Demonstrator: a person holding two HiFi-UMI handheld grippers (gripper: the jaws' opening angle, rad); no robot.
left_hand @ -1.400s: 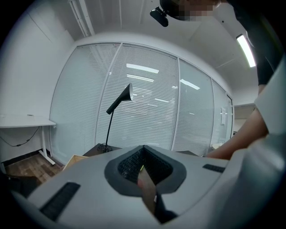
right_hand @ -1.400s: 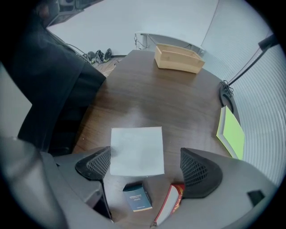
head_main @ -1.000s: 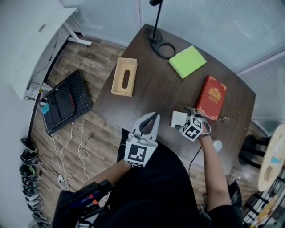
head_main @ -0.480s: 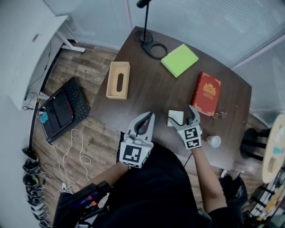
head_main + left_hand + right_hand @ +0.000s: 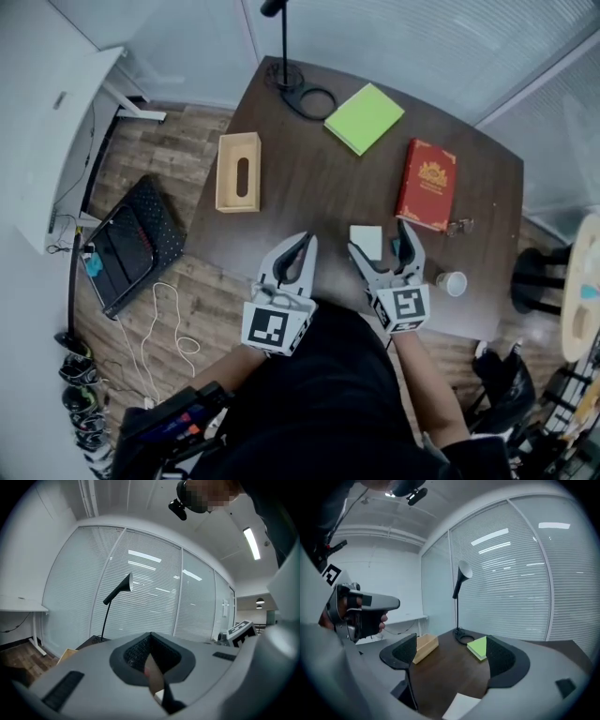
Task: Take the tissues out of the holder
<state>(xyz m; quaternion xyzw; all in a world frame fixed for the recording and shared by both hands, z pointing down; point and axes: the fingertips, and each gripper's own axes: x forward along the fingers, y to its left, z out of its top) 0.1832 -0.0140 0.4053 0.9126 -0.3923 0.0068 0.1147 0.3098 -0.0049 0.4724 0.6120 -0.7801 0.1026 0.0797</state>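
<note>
right hand-held gripper spread, holder beyond

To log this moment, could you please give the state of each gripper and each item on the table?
left gripper: shut, empty.
right gripper: open, empty.
wooden holder: lying flat, slot up.
white tissues: flat on table, outside holder.
red book: closed.
green pad: closed.
cup: upright.

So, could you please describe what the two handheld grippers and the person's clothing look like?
Both the left gripper and the right gripper are light grey, with two curved jaws lined with dark textured pads. Each carries a white cube printed with black square markers. The person wears a black top.
</note>
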